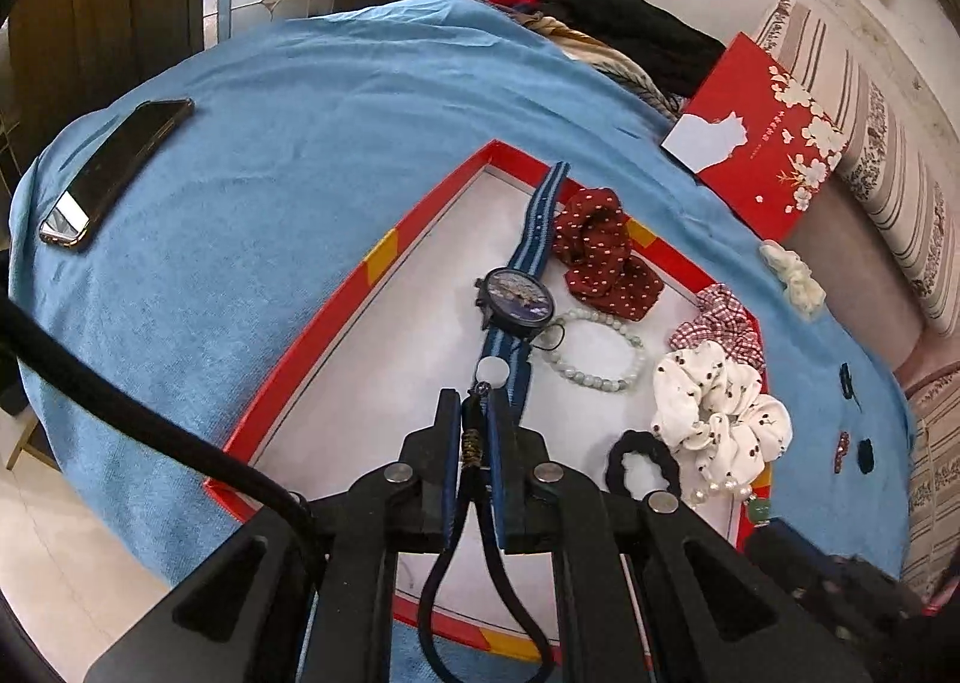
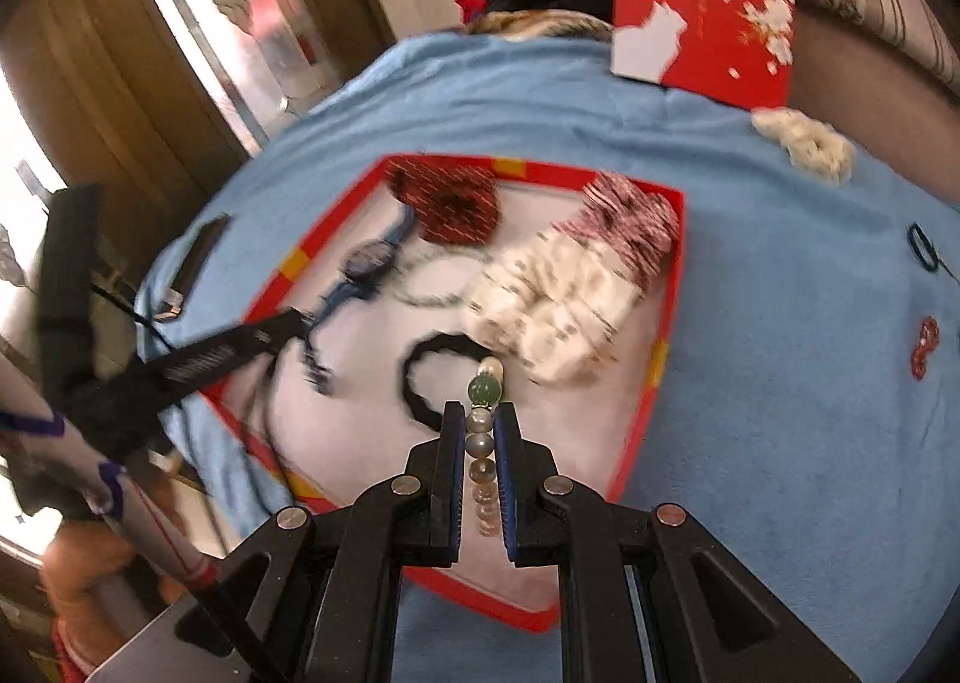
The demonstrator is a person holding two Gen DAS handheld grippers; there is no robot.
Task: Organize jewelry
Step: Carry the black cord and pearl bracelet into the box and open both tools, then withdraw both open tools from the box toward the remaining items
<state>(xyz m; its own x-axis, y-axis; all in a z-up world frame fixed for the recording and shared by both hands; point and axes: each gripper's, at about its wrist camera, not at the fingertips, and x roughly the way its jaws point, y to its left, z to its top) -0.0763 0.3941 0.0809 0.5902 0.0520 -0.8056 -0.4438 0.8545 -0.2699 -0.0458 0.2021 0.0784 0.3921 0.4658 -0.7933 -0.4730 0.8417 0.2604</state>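
A red-rimmed tray (image 1: 336, 311) with a white floor lies on a blue cloth. In it are a blue striped watch (image 1: 516, 302), a pale bead bracelet (image 1: 600, 350), a dark red dotted scrunchie (image 1: 600, 257), a white dotted scrunchie (image 1: 714, 407), a checked red scrunchie (image 1: 720, 323) and a black hair tie (image 1: 642, 464). My left gripper (image 1: 477, 401) is shut on a black cord necklace (image 1: 474, 443) with a white disc pendant, over the tray. My right gripper (image 2: 480, 419) is shut on a beaded bracelet (image 2: 483, 443) with a green bead, over the tray (image 2: 660, 359).
A phone (image 1: 114, 167) lies on the cloth at the left. A red floral box lid (image 1: 768, 143) stands at the back right by a clothes pile. A cream scrunchie (image 1: 792, 275) and small dark clips (image 1: 846, 383) lie on the cloth right of the tray.
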